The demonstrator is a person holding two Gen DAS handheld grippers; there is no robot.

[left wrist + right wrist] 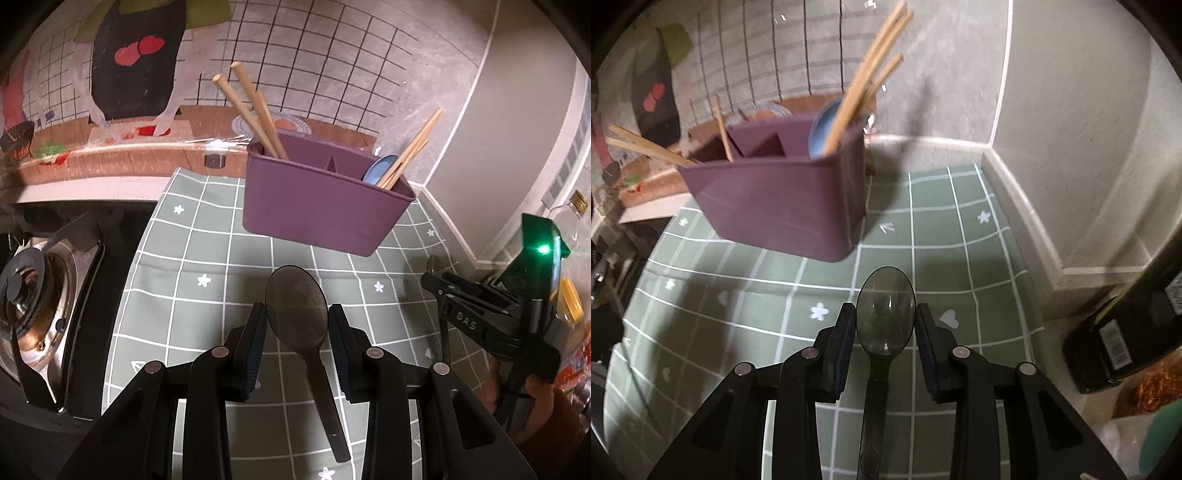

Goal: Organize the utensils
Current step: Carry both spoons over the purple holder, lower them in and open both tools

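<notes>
Each spoon is dark, smoky and see-through, with an oval bowl and a straight dark handle. The left spoon point(297, 314) has a small hole near the end of its handle. The right spoon point(885, 310) shows glints on its bowl.

Both are over a grey-green mat point(192, 266) with a white grid, stars and hearts. The mat lies in a counter corner with pale grey walls and a white skirting. A purple caddy point(317, 206) with inner dividers stands on the mat near the back wall. Chopsticks point(255, 107) lean out of its left end. More chopsticks point(410, 151) and a blue round piece point(380, 168) sit in its right end. A stove burner point(26, 295) is off the mat's left edge, and a cook sticker point(136, 62) covers the tiled wall. A dark bottle point(1126, 332) is at the right.

The left claw point(296, 321) is part open, and its pads seem to press the sides of the left spoon's bowl. The handle runs back at a slant under the right finger. I cannot tell whether this spoon is off the mat. The right claw point(885, 321) is set slightly narrower and grips the right spoon's bowl the same way. Its handle runs straight back between the fingers. Both bowls point toward the caddy, well short of it.
</notes>
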